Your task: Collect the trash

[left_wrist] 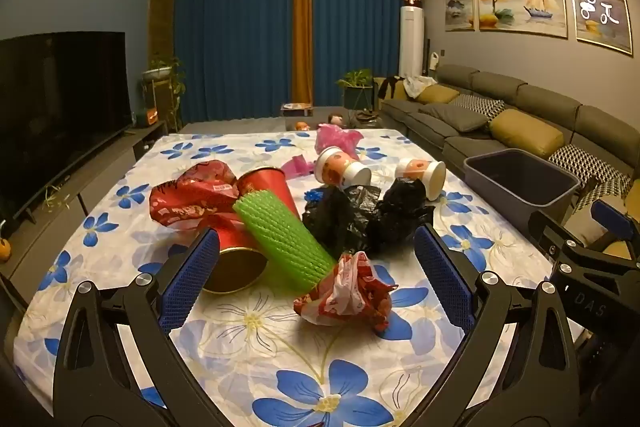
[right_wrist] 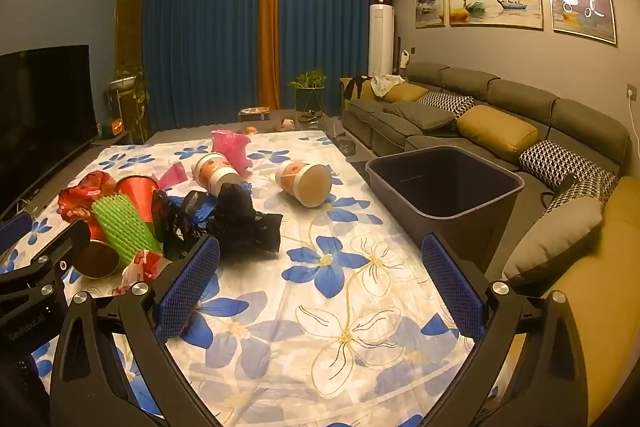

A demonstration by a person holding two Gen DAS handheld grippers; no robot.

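Trash lies on a table with a blue-flower cloth [left_wrist: 280, 367]. A crumpled red-white wrapper [left_wrist: 348, 295] lies between the tips of my open left gripper [left_wrist: 316, 259]. Behind it lie a green foam net sleeve [left_wrist: 284, 235], a red paper cup [left_wrist: 248, 227], a red foil bag [left_wrist: 192, 199], black plastic bags [left_wrist: 368, 215], two orange-white cups [left_wrist: 342, 167] [left_wrist: 424, 175] and a pink bag [left_wrist: 336, 141]. My right gripper [right_wrist: 320, 267] is open and empty over bare cloth, right of the black bags [right_wrist: 240, 223]. A dark grey bin [right_wrist: 444, 183] stands off the table's right edge.
A grey sofa [right_wrist: 480, 123] with yellow and patterned cushions runs along the right, behind the bin. A large TV [left_wrist: 60, 99] stands on the left. Blue curtains [left_wrist: 240, 39] and potted plants are at the far end. The left gripper's body [right_wrist: 36, 275] shows in the right wrist view.
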